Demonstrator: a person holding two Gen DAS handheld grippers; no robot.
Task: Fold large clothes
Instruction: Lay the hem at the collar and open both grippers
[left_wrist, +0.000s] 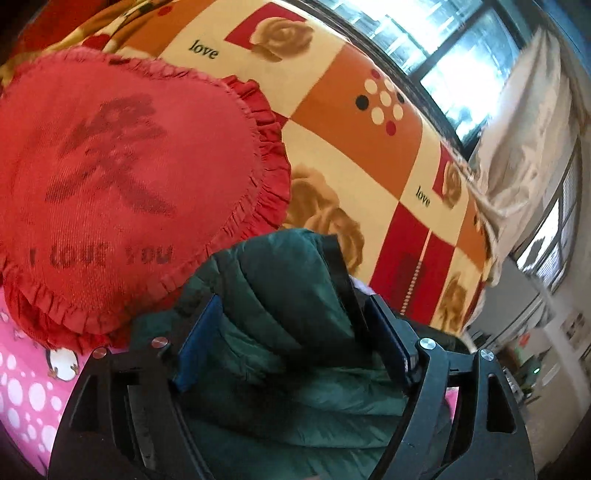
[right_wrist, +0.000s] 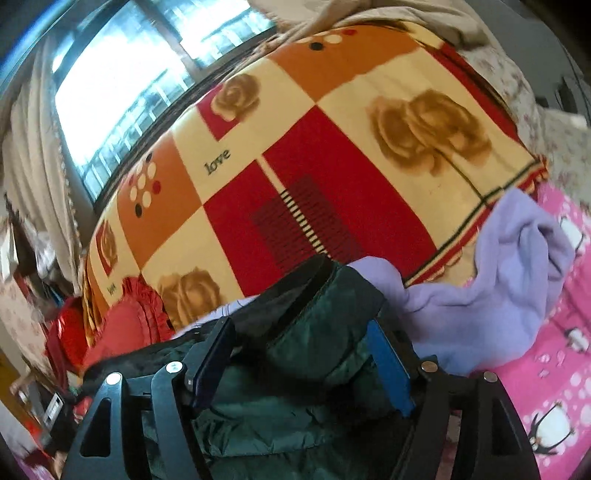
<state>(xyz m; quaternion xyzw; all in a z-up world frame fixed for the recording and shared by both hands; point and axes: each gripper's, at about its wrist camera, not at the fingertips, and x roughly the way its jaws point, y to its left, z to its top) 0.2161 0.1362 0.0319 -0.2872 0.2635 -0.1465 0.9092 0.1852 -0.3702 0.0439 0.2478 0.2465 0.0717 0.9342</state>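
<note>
A dark green quilted jacket (left_wrist: 280, 295) fills the space between the fingers of my left gripper (left_wrist: 291, 332), which is shut on a thick bunch of it. My right gripper (right_wrist: 299, 362) is shut on another bunch of the same green jacket (right_wrist: 314, 332), with its black trim showing at the top. Both grippers hold the jacket lifted above the bed. The rest of the jacket hangs below the fingers and is hidden.
A red heart-shaped ruffled pillow (left_wrist: 122, 184) lies to the left. A patterned orange, red and cream blanket (right_wrist: 332, 147) covers the bed behind. A lilac garment (right_wrist: 498, 302) lies at the right on the pink penguin sheet (right_wrist: 554, 387). Windows with curtains (left_wrist: 517, 129) stand beyond.
</note>
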